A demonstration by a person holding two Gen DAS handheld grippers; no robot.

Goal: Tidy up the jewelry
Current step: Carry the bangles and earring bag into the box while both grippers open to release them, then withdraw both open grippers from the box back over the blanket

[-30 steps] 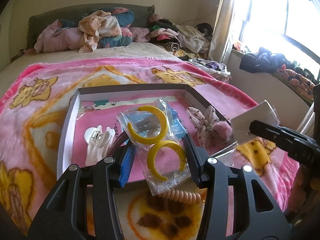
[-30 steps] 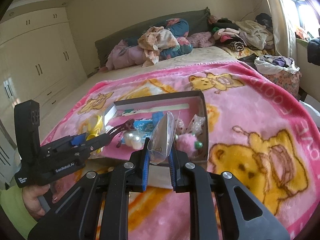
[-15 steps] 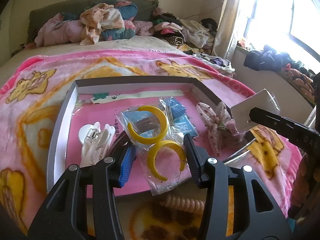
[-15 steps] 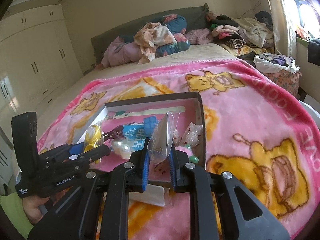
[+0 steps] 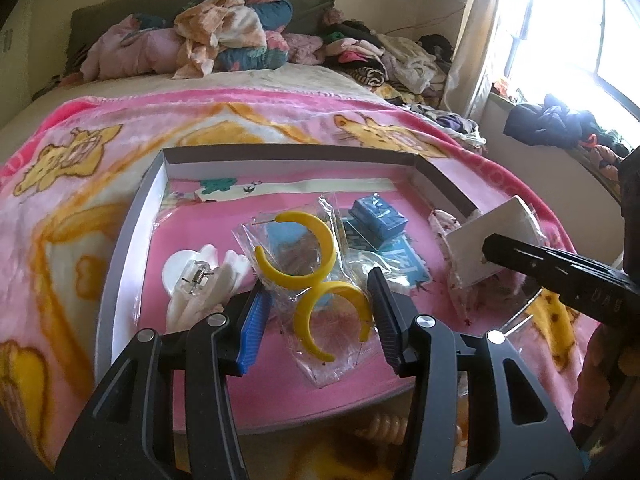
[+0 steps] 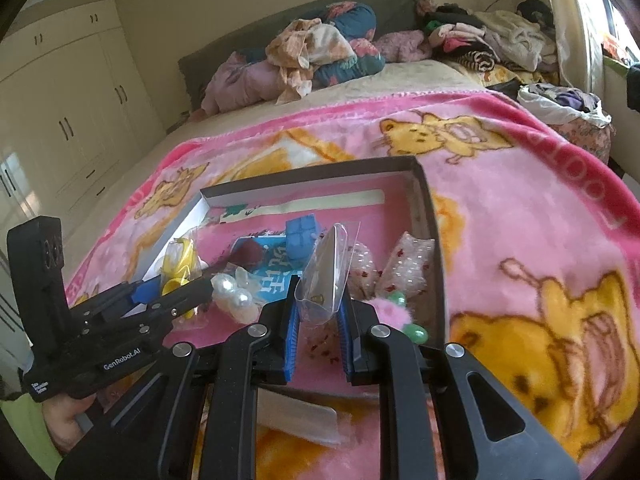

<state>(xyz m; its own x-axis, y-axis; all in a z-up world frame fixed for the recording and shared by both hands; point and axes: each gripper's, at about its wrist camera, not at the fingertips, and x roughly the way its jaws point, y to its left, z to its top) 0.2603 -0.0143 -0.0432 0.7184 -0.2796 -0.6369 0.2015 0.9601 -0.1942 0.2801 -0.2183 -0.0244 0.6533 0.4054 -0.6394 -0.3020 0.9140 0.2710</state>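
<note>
Left wrist view: the left hand-held gripper (image 5: 320,312) is about half open, its pads closed on a clear bag (image 5: 316,304) holding 2 yellow hoops (image 5: 298,252), held over the box (image 5: 132,224) on the bed's pink blanket (image 5: 80,184). A white clip (image 5: 196,276) and blue packets (image 5: 378,220) already lie in the box.

Right wrist view: the right hand-held gripper (image 6: 318,320) is nearly closed, pinching a small clear pouch (image 6: 326,276) over the box's near right part, above some dotted bags (image 6: 404,268). Pearls (image 6: 234,296) lie inside the box too.

Most pieces appear boxed. Both held bags still need setting down, and a paper (image 6: 296,420) and a coil (image 5: 384,428) remain outside on the blanket.
</note>
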